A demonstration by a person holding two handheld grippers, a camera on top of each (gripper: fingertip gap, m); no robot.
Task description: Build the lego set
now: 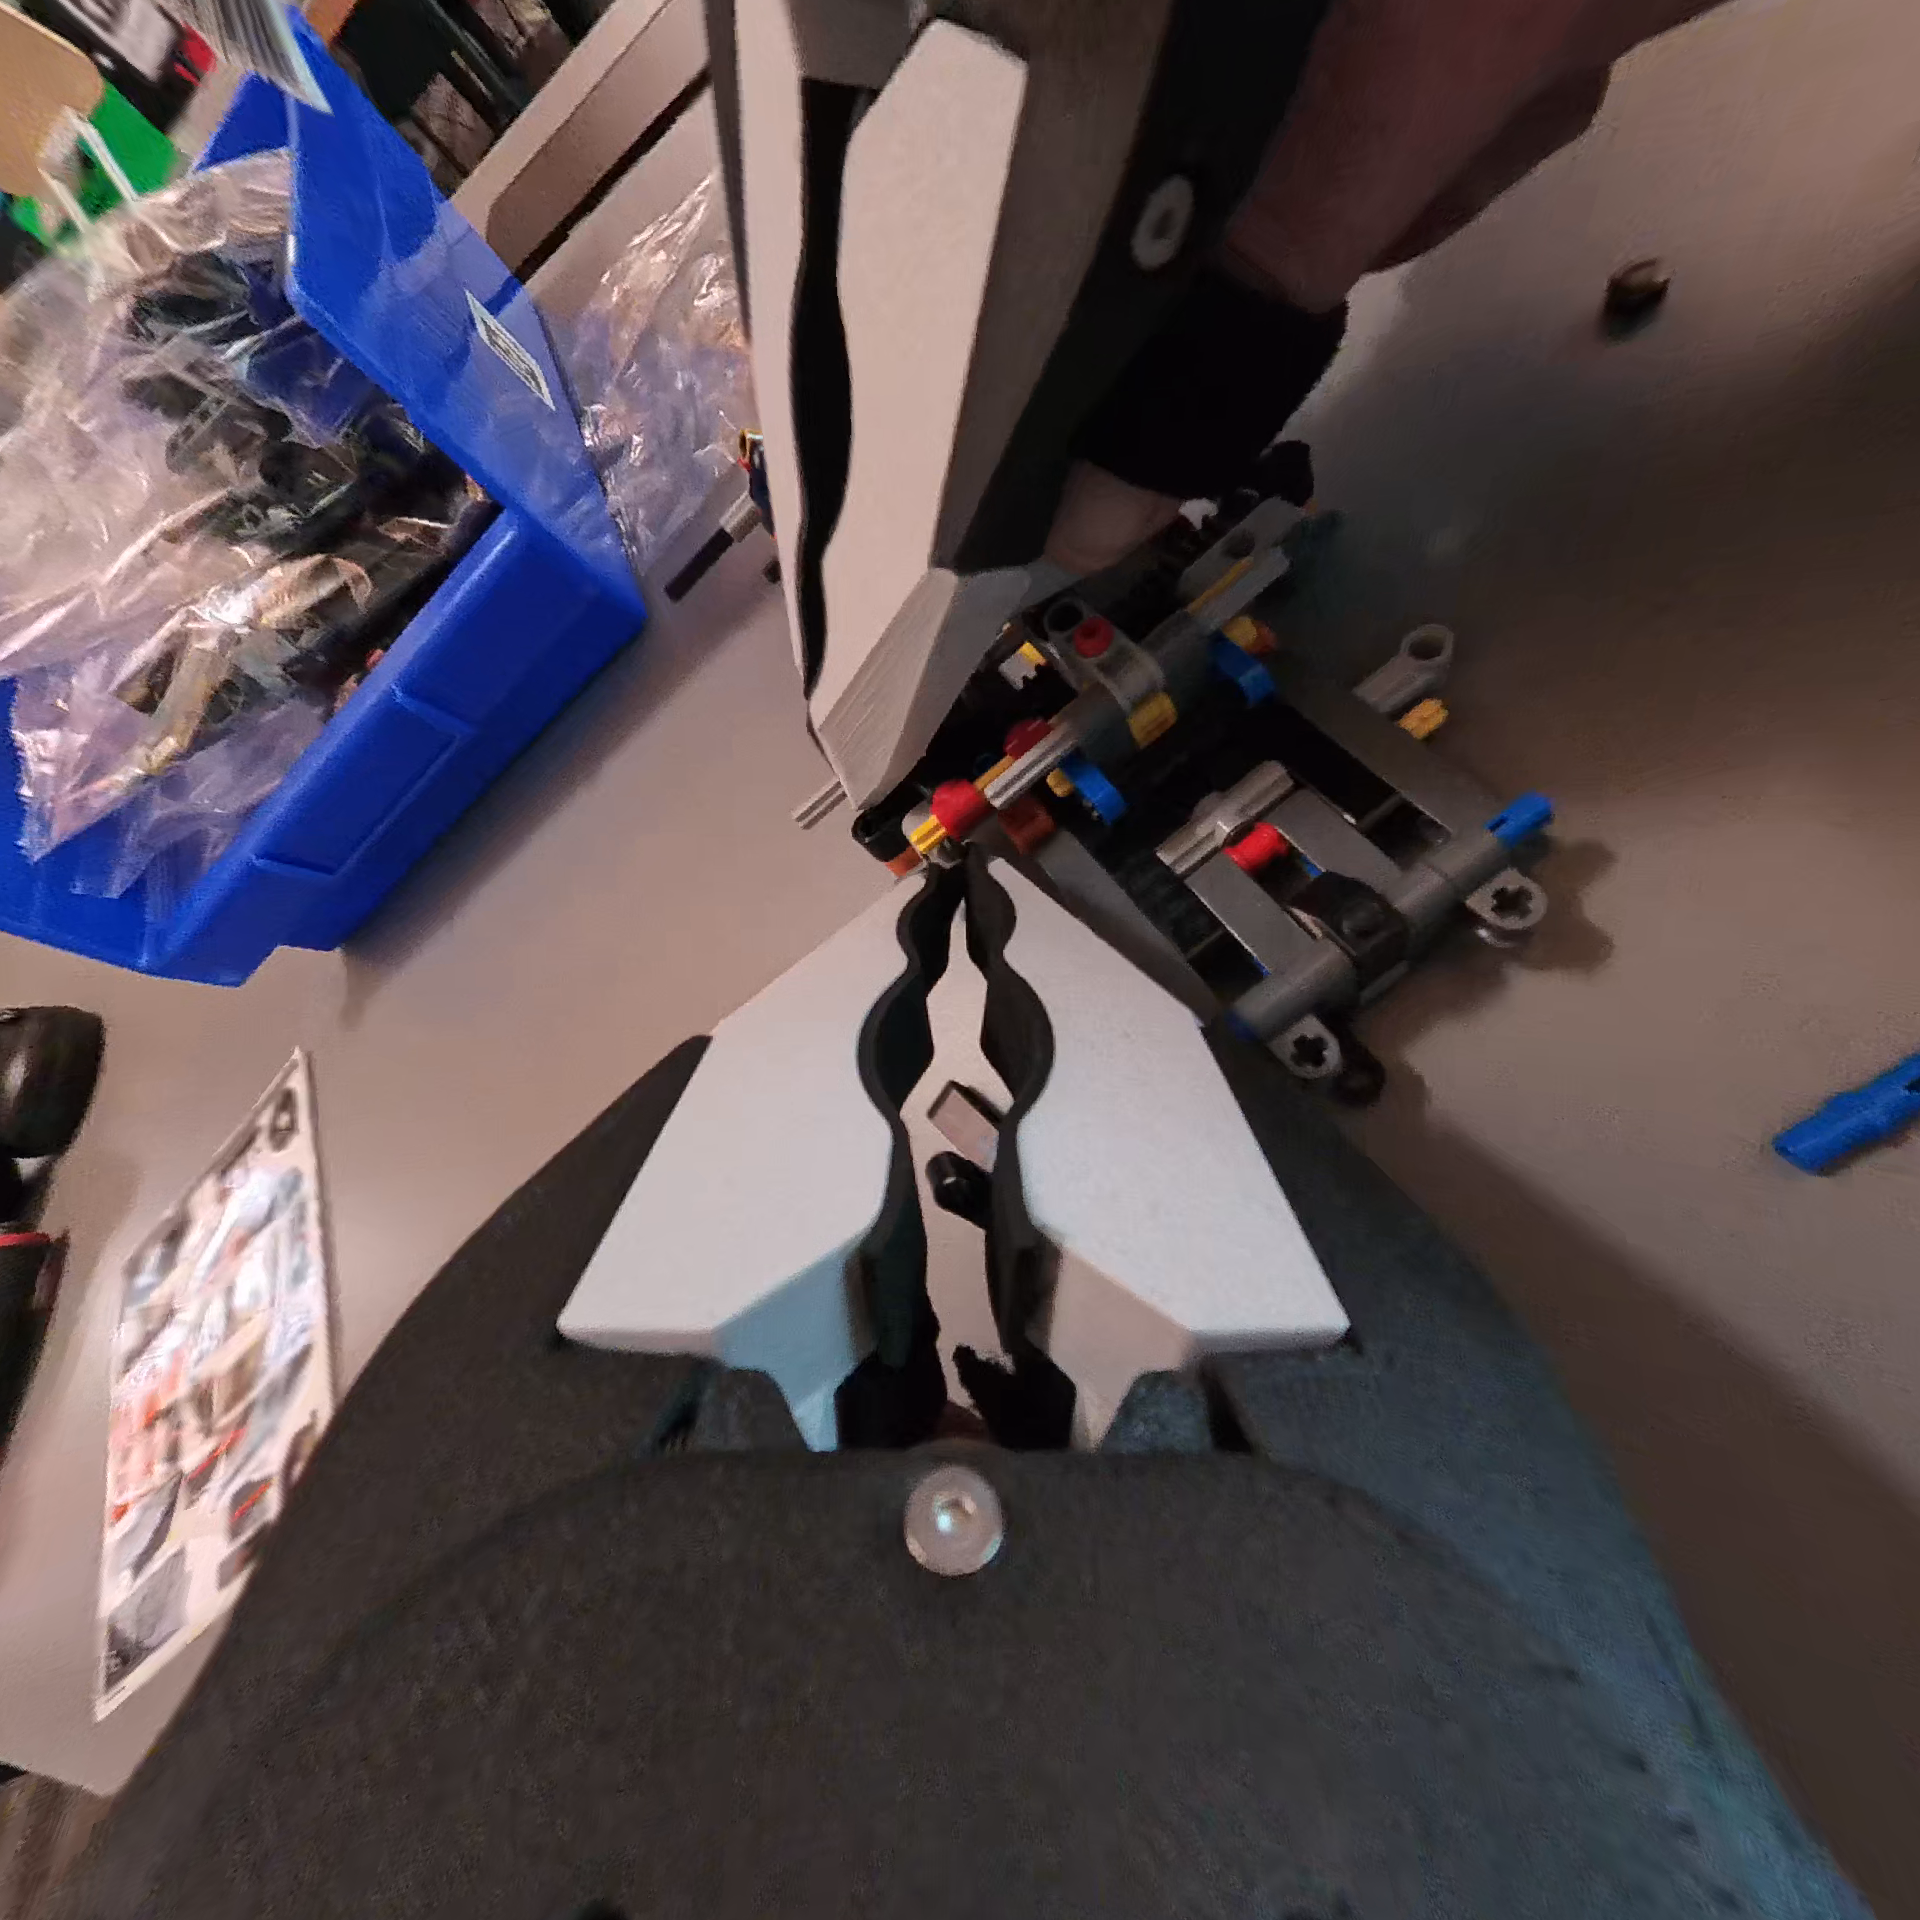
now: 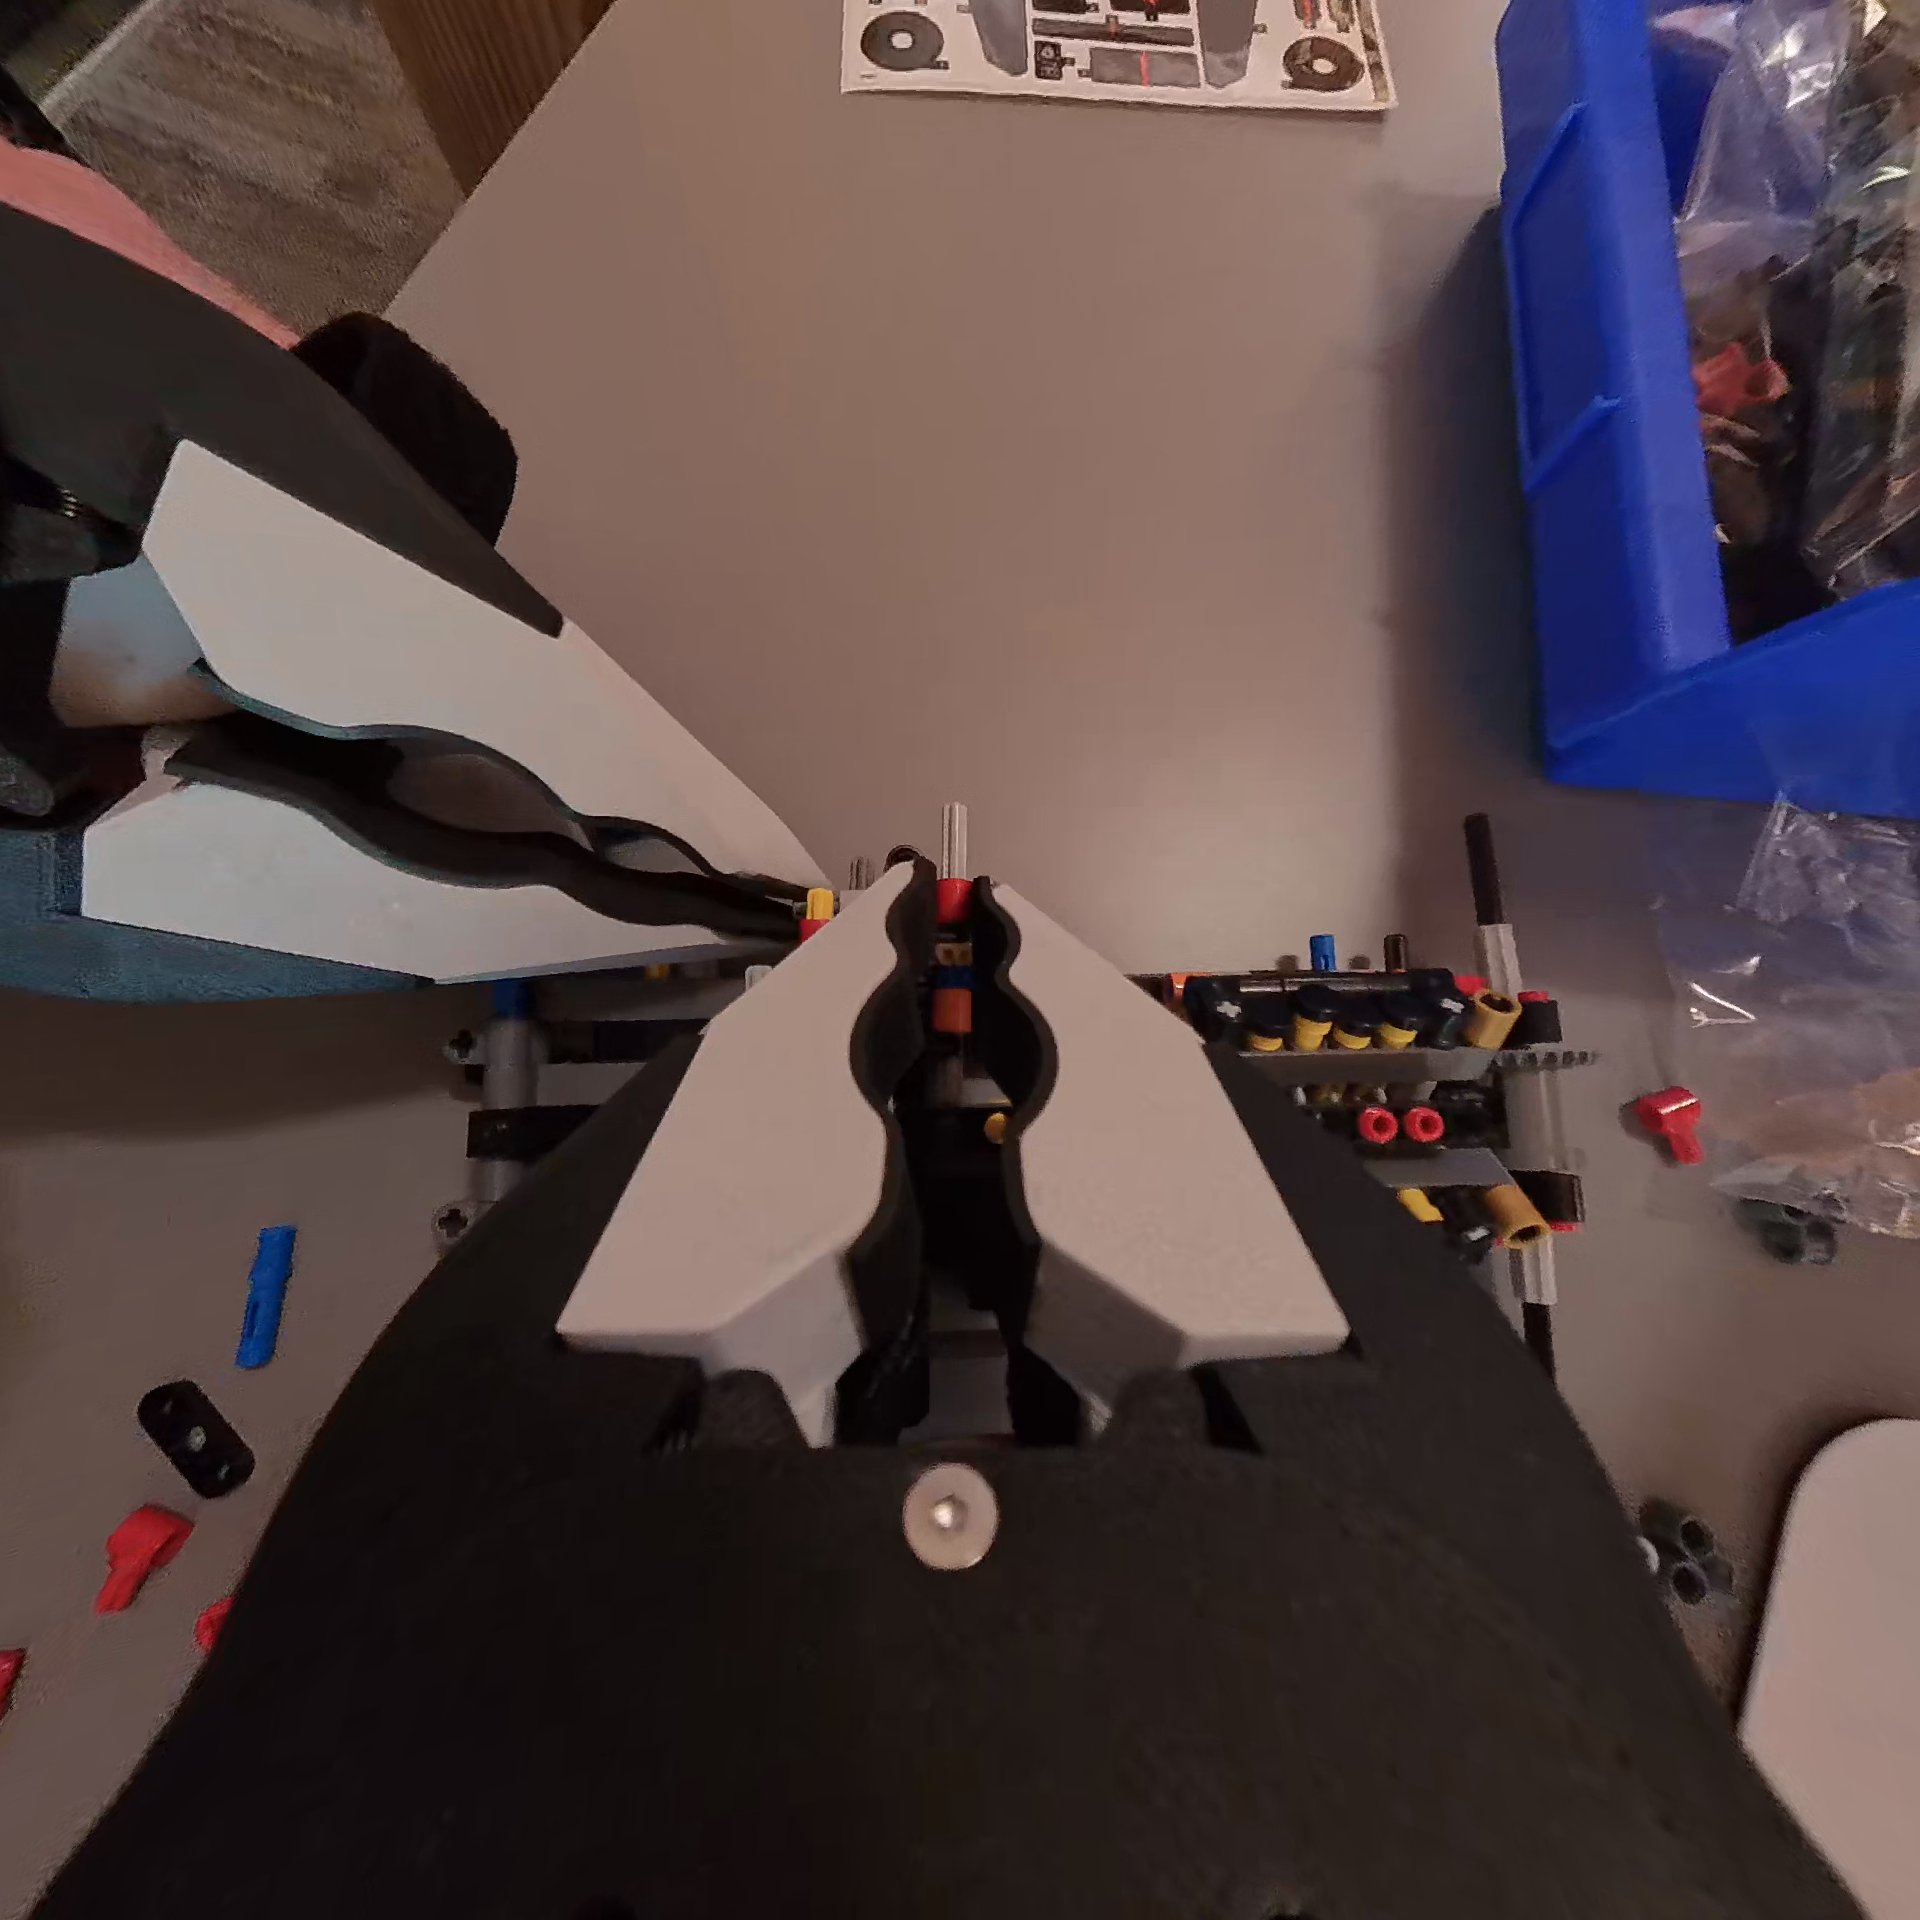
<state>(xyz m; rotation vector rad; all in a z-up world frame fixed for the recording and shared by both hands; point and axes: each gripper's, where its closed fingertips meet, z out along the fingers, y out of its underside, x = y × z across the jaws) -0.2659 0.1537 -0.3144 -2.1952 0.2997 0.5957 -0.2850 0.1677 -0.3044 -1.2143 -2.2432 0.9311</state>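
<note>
Right claw (image 2: 951, 902) pinches upright grey axle (image 2: 953, 831).

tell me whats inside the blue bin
The blue bin holds crumpled clear plastic bags of mostly dark pieces. The wrinkled plastic and blur hide the individual parts and the bin's bottom.

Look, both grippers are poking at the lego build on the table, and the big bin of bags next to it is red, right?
Nearly. The bin is blue, not red; the right wrist view shows it clearly, bags inside. The rest holds: the left gripper and right gripper both meet the lego build on the table.
</note>
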